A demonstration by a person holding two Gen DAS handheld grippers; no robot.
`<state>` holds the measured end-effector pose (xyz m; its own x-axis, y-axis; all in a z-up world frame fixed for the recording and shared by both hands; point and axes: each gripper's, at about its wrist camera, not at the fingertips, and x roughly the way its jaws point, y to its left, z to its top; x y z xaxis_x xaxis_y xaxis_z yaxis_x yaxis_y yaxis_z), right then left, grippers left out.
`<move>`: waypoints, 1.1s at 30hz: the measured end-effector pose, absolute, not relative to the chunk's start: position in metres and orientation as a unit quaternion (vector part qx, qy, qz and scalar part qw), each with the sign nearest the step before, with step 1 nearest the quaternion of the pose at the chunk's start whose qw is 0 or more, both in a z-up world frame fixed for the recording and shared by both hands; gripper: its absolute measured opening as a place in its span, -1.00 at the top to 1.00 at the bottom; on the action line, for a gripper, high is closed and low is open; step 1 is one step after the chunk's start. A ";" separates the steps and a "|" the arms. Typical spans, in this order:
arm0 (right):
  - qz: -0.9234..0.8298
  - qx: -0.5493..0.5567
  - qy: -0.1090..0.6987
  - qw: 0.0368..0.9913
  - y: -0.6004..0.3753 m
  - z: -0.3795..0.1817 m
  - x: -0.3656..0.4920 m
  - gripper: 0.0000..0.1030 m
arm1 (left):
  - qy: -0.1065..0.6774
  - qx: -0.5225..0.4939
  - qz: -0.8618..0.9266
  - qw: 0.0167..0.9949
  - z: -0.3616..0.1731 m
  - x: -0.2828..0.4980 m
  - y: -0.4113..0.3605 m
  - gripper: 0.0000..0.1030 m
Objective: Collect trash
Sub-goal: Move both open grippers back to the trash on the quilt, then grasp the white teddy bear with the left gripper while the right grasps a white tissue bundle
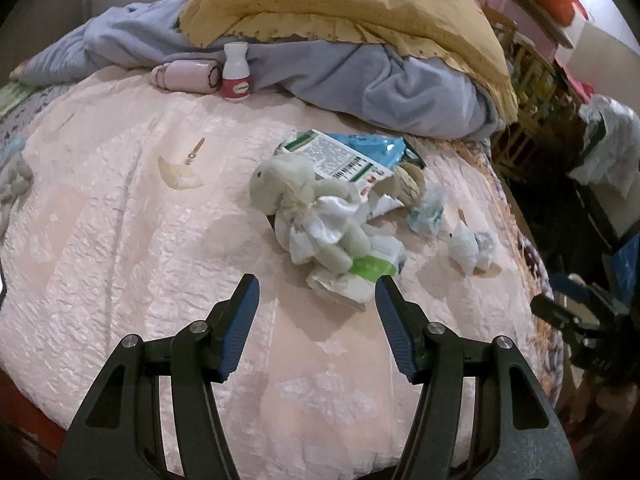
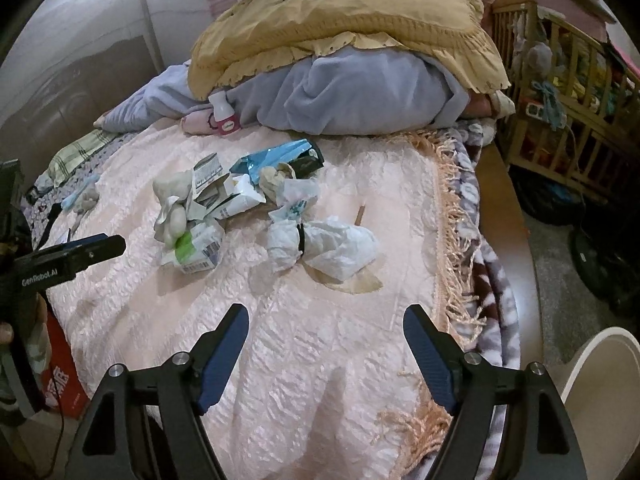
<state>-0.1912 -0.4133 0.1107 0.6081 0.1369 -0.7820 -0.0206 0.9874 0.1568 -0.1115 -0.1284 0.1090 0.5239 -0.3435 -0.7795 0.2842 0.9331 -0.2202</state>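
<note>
Trash lies in a heap on the pink bedspread (image 1: 120, 240). A crumpled white and green pack (image 1: 356, 280) sits nearest my left gripper (image 1: 317, 282), which is open just short of it with nothing between the fingers. Behind the pack lie a grey plush toy (image 1: 304, 204), a blue and white wrapper (image 1: 348, 156) and crumpled tissue (image 1: 468, 248). In the right wrist view my right gripper (image 2: 326, 310) stands open and empty, in front of a crumpled white tissue bundle (image 2: 324, 248). The green pack (image 2: 194, 250) and torn carton (image 2: 236, 198) lie further left.
A pink and white bottle (image 1: 237, 72) stands by a lavender blanket (image 1: 400, 84) under a yellow pillow (image 1: 340, 4). The bedspread's fringed edge (image 2: 460, 260) drops off at the right. A wooden crib (image 2: 560, 92) and a white bin rim (image 2: 600, 360) stand beyond it.
</note>
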 end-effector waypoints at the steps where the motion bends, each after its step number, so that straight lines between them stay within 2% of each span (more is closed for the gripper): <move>1: 0.045 0.065 0.440 0.894 -0.413 0.110 -0.188 -0.51 | 0.454 -0.037 -0.179 0.872 0.109 -0.109 -0.127 -0.15; 14: 0.068 0.041 0.455 0.887 -0.399 0.089 -0.117 -0.58 | 0.459 -0.079 -0.162 0.870 0.097 -0.062 -0.132 -0.17; 21: 0.078 0.021 0.480 0.874 -0.392 0.059 -0.092 -0.58 | 0.480 -0.099 -0.152 0.859 0.065 -0.028 -0.144 -0.26; 22: 0.080 0.028 0.480 0.873 -0.393 0.056 -0.091 -0.47 | 0.481 -0.097 -0.152 0.858 0.063 -0.026 -0.145 -0.26; 23: 0.080 0.033 0.478 0.874 -0.394 0.056 -0.092 -0.11 | 0.482 -0.098 -0.154 0.857 0.059 -0.023 -0.147 -0.25; 24: 0.080 0.038 0.475 0.876 -0.395 0.056 -0.093 0.07 | 0.482 -0.102 -0.156 0.856 0.056 -0.022 -0.147 -0.22; 25: 0.080 0.039 0.472 0.877 -0.395 0.057 -0.095 0.19 | 0.483 -0.107 -0.160 0.854 0.055 -0.021 -0.146 -0.01; 28: 0.084 0.031 0.463 0.882 -0.393 0.063 -0.106 0.33 | 0.477 -0.117 -0.173 0.854 0.056 -0.022 -0.142 0.33; 30: 0.087 0.028 0.452 0.887 -0.391 0.072 -0.116 0.34 | 0.476 -0.124 -0.181 0.852 0.061 -0.026 -0.138 0.44; 33: 0.089 0.029 0.434 0.896 -0.392 0.087 -0.133 0.35 | 0.472 -0.126 -0.193 0.851 0.074 -0.037 -0.135 0.48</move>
